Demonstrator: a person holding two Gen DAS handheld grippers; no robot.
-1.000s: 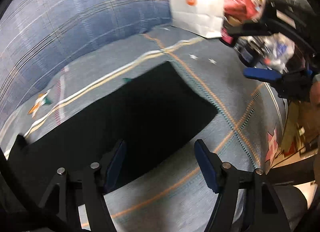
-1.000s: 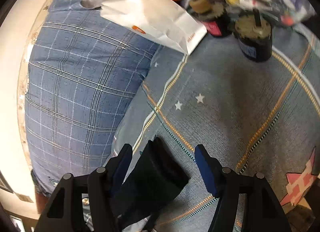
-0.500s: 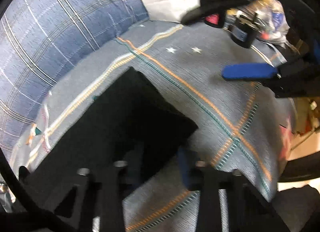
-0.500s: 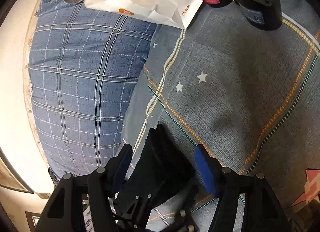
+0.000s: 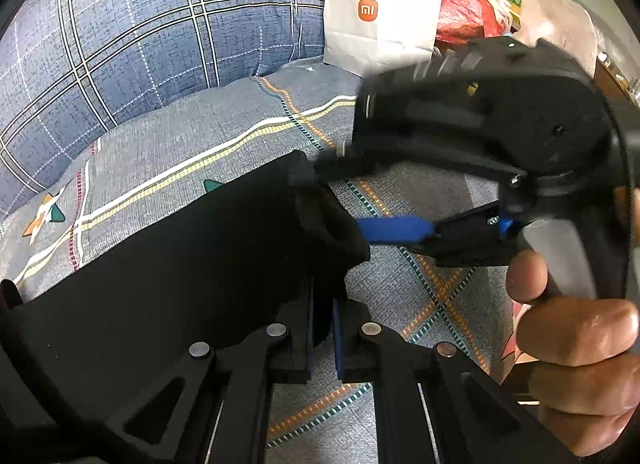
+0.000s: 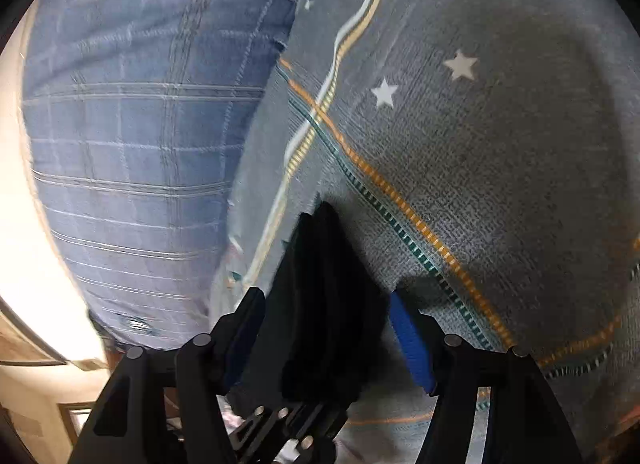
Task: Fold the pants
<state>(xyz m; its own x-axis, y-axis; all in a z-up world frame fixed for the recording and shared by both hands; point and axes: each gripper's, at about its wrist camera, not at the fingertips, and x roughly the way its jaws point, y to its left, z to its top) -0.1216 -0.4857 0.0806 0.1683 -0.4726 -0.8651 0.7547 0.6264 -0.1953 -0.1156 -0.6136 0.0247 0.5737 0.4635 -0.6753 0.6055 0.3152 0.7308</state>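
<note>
The black pants (image 5: 172,284) lie folded on the grey patterned bedsheet (image 5: 224,136). My left gripper (image 5: 321,320) is shut on the near corner edge of the pants. My right gripper (image 6: 326,328) is open, its blue pads on either side of the far corner of the pants (image 6: 324,284), which stands up between them. In the left wrist view the right gripper (image 5: 344,200) reaches in from the right, one blue finger (image 5: 394,229) beside the lifted corner.
A blue plaid pillow (image 5: 120,32) lies behind the pants. A white paper bag (image 5: 380,12) and a red bag (image 5: 464,8) stand at the back. The left gripper's linkage (image 6: 288,428) shows under the pants in the right wrist view.
My left gripper has closed on the pants' near corner. My right gripper has moved down and in over the far corner, staying open.
</note>
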